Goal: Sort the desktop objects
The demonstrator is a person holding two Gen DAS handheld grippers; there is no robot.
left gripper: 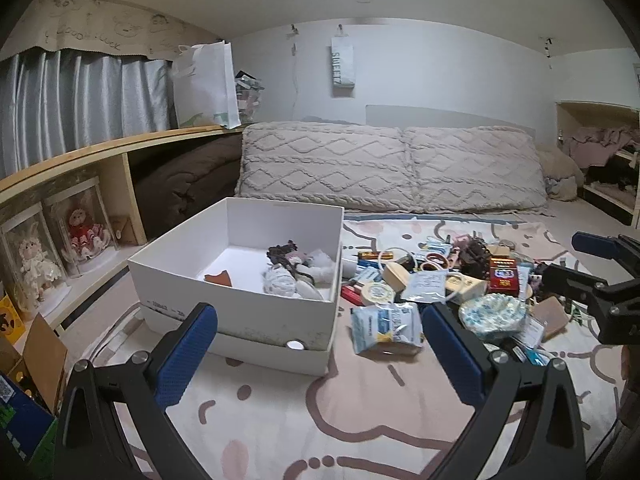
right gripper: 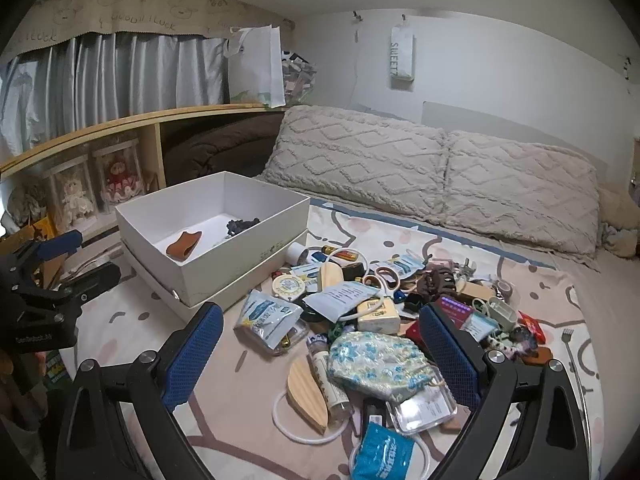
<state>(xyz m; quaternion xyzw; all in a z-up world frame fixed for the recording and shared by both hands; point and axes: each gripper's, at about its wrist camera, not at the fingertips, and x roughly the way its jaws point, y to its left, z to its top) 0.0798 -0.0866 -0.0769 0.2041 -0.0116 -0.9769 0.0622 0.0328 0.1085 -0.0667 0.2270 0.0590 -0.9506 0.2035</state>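
A white open box [left gripper: 236,296] stands on the bed sheet, holding a brown leather piece [left gripper: 218,279], a white cloth bundle [left gripper: 280,284] and a dark hair item [left gripper: 282,252]. To its right lies a pile of small objects [left gripper: 440,276], among them a blue-white packet [left gripper: 386,328] and a floral pouch [left gripper: 492,314]. My left gripper [left gripper: 320,344] hangs open and empty in front of the box. My right gripper [right gripper: 324,354] is open above the floral pouch [right gripper: 380,364] and a wooden leaf-shaped piece [right gripper: 306,396], gripping nothing. The box [right gripper: 224,268] sits up-left of it.
Two knitted pillows [left gripper: 392,168] line the far end of the bed. A wooden shelf [left gripper: 112,148] with cased dolls [left gripper: 86,232] runs along the left. Patterned sheet [left gripper: 320,412] shows in front of the box. The right gripper [left gripper: 576,262] appears at the pile's right edge.
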